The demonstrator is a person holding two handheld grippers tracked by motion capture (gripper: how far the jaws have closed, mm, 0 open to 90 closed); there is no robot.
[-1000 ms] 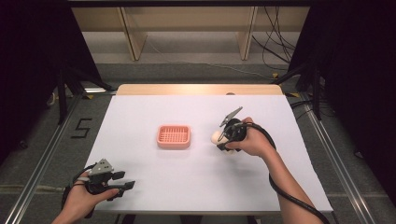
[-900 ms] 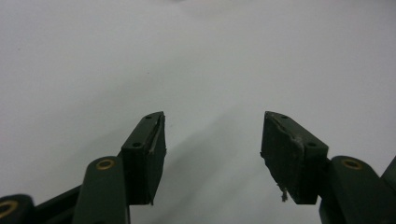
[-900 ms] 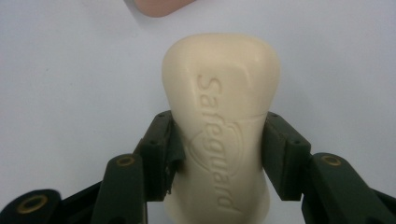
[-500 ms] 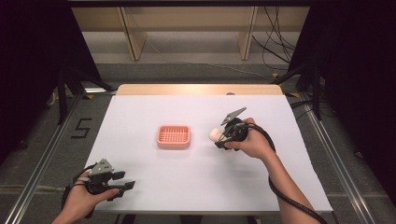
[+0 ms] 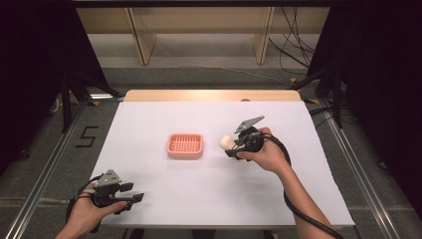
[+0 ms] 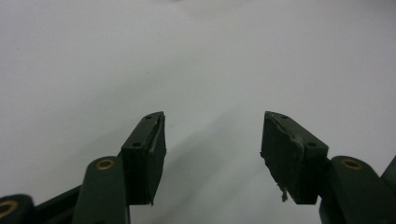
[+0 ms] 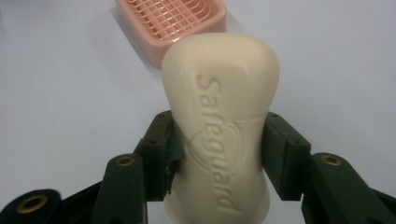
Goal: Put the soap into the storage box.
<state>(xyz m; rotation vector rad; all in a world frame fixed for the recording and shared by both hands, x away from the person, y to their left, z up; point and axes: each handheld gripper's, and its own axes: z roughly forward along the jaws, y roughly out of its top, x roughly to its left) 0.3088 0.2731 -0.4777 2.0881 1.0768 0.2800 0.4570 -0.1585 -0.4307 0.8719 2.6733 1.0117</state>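
The right gripper view shows what the high view cannot: the cream soap bar is stamped "Safeguard", and both jaws press its lower sides. From above, the right gripper holds that bar right of the table's centre, just beside the pink slatted soap dish and apart from it. The left gripper sits near the front left corner. In its own view, the left gripper stands wide, holding nothing above bare white tabletop.
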